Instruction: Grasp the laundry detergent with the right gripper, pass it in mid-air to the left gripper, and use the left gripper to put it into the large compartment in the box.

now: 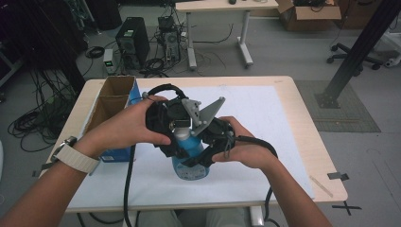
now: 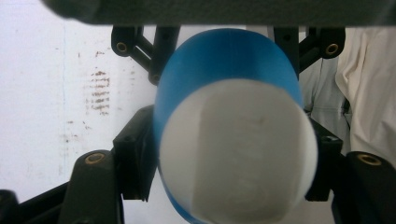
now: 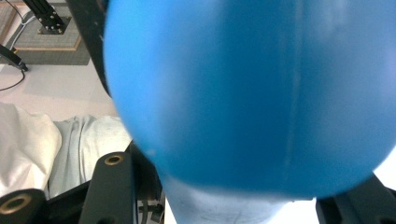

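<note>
Lab floor behind: cables, PC towers (image 1: 133, 41), second desk. Wooden table (image 1: 302, 123) under white mat (image 1: 265, 123). Open cardboard box (image 1: 111, 101) at left edge, apparently empty. Blue bottle (image 1: 190, 158) stands mid-mat, near front edge. Left gripper (image 1: 176, 124) jaws clamp its white cap (image 2: 238, 154). Right gripper (image 1: 207, 151) jaws pinch bottle body, view blurred.

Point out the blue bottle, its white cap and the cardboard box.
blue bottle (image 1: 189, 163): high view, on its lower body near the label.
white cap (image 2: 238, 151): left gripper view, on the cap's flat top.
cardboard box (image 1: 109, 101): high view, on the divider wall between its two compartments.
</note>
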`<state>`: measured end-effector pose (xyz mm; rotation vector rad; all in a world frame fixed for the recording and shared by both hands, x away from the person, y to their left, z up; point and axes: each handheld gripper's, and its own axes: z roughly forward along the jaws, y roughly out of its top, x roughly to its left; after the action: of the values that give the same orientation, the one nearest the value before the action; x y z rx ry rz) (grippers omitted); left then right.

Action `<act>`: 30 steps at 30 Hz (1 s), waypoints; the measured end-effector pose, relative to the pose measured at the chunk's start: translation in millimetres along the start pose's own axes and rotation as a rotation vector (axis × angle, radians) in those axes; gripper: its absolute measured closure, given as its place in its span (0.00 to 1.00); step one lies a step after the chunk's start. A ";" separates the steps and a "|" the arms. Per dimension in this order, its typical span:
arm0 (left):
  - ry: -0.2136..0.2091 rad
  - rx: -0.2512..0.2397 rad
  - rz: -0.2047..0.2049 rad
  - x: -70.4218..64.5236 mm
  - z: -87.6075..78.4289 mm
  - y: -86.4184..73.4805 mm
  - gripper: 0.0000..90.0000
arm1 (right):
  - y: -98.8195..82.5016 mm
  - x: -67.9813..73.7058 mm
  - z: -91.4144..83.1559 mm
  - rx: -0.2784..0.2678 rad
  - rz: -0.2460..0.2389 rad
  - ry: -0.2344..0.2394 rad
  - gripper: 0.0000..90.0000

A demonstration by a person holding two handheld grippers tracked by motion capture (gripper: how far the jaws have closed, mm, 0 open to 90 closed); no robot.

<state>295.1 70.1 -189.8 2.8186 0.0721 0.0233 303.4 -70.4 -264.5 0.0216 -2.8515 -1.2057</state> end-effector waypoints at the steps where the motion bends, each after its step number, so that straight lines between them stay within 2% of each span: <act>1: 0.000 0.000 0.000 0.0 0.0 0.0 0.41 | 0.0 0.0 0.0 0.000 0.000 0.000 0.49; 7: 0.004 -0.002 0.000 -0.2 0.4 -0.9 0.42 | -0.2 -0.4 0.8 0.001 -0.002 -0.003 0.49; 11: 0.012 0.024 0.002 -1.0 2.1 -1.0 0.42 | 0.4 -0.5 4.1 0.008 -0.016 -0.006 0.49; 20: 0.017 0.021 -0.003 -1.2 0.6 -1.5 0.42 | 0.0 -0.5 4.4 -0.003 -0.010 -0.004 0.49; 26: 0.028 0.039 -0.008 -2.4 0.7 1.4 0.42 | 0.4 -1.2 5.7 -0.003 -0.032 -0.014 0.48; 28: 0.025 0.051 -0.018 -1.1 0.7 2.2 0.42 | 0.0 -1.4 5.8 -0.004 -0.033 -0.009 0.44; 29: 0.026 0.056 -0.025 -0.3 0.7 2.6 0.42 | -1.2 -0.9 5.3 0.007 -0.012 0.000 0.37; 30: 0.030 0.063 -0.025 0.4 0.5 2.8 0.42 | -1.2 -0.9 5.3 0.007 -0.012 0.000 0.37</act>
<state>295.6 67.4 -189.3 2.8800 0.1177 0.0588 304.0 -67.4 -269.0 0.0389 -2.8597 -1.1976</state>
